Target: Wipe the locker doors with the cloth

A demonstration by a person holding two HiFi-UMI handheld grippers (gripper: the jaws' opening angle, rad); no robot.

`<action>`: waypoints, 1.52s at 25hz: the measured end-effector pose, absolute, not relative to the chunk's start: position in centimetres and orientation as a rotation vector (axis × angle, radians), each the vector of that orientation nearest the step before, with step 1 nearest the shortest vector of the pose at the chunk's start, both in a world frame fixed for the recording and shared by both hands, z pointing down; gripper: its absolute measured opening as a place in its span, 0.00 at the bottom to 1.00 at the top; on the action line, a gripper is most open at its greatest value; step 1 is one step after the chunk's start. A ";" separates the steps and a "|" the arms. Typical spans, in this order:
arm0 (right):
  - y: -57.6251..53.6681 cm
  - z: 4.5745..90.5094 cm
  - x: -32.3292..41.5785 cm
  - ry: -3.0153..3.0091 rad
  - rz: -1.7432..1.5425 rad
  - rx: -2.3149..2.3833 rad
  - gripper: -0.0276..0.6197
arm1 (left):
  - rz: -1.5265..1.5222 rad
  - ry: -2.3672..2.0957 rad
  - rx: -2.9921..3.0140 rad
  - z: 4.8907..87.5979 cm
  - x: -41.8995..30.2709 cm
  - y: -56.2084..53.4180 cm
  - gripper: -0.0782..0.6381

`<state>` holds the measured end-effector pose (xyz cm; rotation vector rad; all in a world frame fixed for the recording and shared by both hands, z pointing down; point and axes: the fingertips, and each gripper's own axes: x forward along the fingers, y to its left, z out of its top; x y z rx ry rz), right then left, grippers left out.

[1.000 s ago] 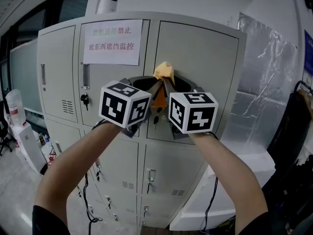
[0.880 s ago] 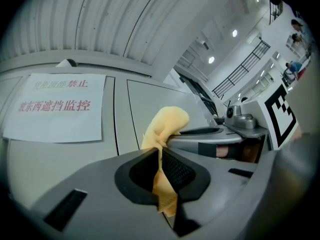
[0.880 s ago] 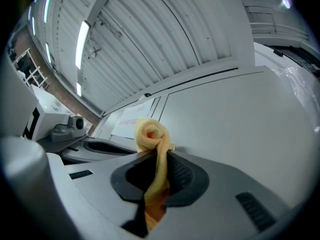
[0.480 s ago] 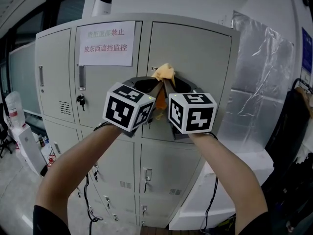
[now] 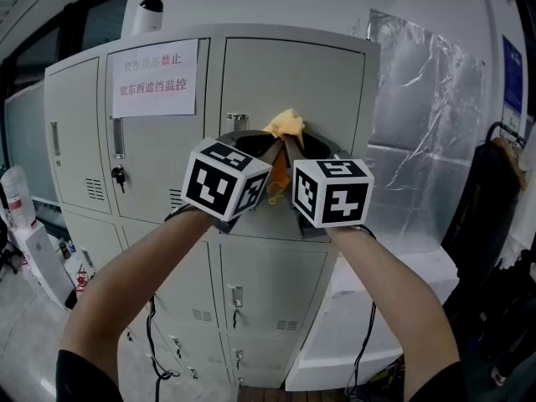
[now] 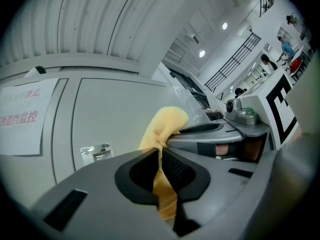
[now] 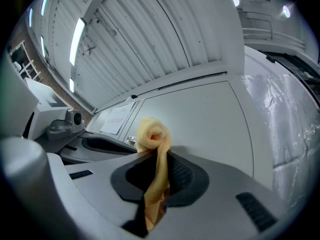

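Left gripper and right gripper side by side, fingers of each clamped tight on one yellow cloth — cloth bunched against the upper grey locker door, paper notice nearby.

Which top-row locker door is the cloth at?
The rightmost top door: the cloth is bunched in front of it. The door to its left carries the paper notice.
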<state>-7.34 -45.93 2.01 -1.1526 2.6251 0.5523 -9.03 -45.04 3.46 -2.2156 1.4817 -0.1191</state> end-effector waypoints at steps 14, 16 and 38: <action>-47.8 2.1 1.3 2.579 0.530 -1.254 0.14 | -0.103 1.386 -2.286 3.5 -0.4 -46.9 0.16; -48.1 2.1 2.4 2.575 0.531 -1.264 0.14 | -0.098 1.371 -2.295 3.5 0.7 -47.2 0.16; -48.6 2.1 4.9 2.547 0.517 -1.293 0.14 | -0.067 1.326 -2.337 3.5 3.1 -47.7 0.16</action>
